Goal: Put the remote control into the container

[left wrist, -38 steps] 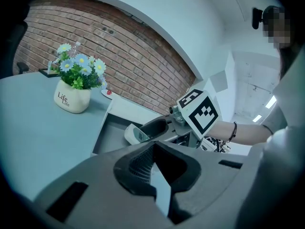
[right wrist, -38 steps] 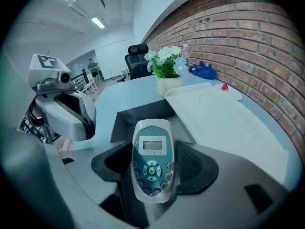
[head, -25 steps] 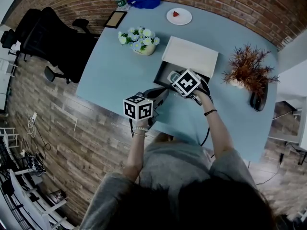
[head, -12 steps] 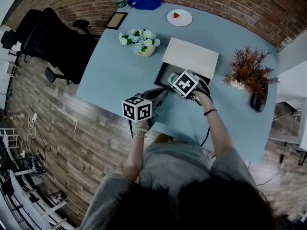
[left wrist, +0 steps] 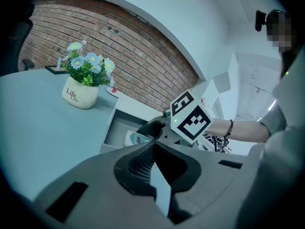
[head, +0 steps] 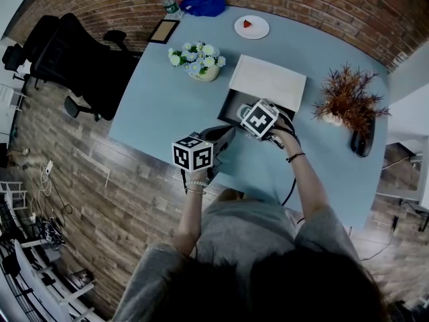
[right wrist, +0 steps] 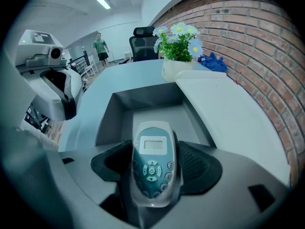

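Blue tabletop (head: 161, 106) carries an open grey container (right wrist: 143, 104), its white lid (head: 268, 82) along the far side. Right gripper (right wrist: 153, 175): fingers clamped on the remote control (right wrist: 151, 151), held over the container's near wall. Left gripper (left wrist: 155, 168): near the container, fingers together, nothing between.

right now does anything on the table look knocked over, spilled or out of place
Nothing stands out. The remote control sits straight in the right gripper, whose jaws are closed on it, above the open container. The white lid lies flat beside the container, the flower pot stands upright, and no spill shows.
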